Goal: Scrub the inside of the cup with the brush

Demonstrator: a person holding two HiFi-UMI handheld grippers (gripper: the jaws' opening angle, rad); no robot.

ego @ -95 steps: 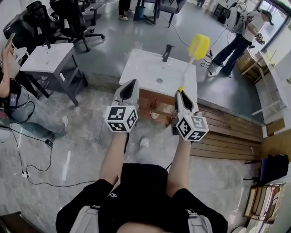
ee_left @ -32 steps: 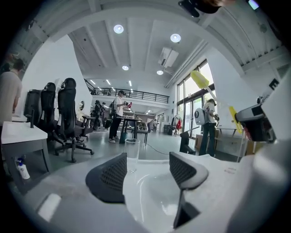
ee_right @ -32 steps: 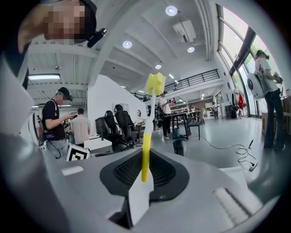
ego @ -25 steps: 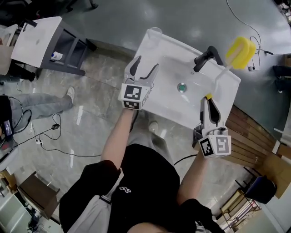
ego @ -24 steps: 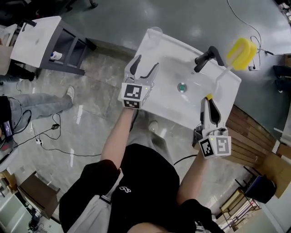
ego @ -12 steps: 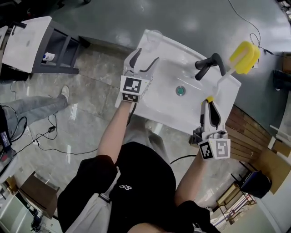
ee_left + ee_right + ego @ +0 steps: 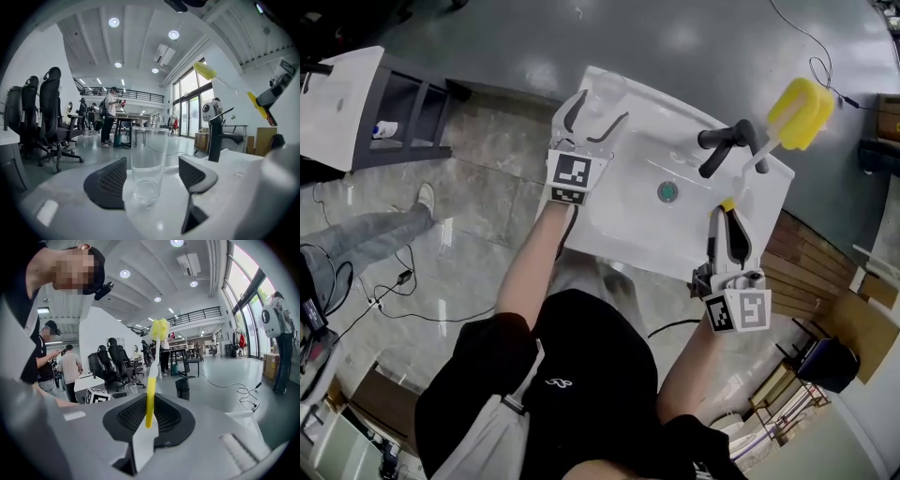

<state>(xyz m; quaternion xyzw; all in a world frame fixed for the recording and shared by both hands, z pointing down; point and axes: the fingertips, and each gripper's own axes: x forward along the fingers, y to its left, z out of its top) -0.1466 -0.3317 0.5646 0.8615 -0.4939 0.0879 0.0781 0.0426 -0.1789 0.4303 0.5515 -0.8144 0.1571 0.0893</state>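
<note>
On the far left corner of the white sink (image 7: 619, 234), a clear cup (image 7: 149, 159) stands upright and empty on the flat rim, outside the basin.

Left gripper (image 7: 152, 178): its jaws stand wide apart, one on each side of the cup. They have just been opening. The cup stands between them, nearer the left jaw, but a gap shows on both sides and neither pad presses on the glass. The gripper reaches in over the left edge of the sink, close above the rim.

Right gripper (image 7: 149, 416): its jaws are clamped on the brush (image 7: 151, 399). They grip the lower end of the yellow handle, which rises out of them. Above the yellow part the stem turns pale, and it ends in a yellow sponge head. In the head view the gripper hangs over the near right edge of the sink. The stem slants away past the black faucet (image 7: 722, 150), and the sponge head sits beyond the far right corner of the sink, in the air.

Position of the parts:
- Cup and brush are well apart, with the basin between them.
- The drain (image 7: 667, 192) lies in the middle of the basin, just in front of the faucet.
- The brush head is outside the cup.
</note>
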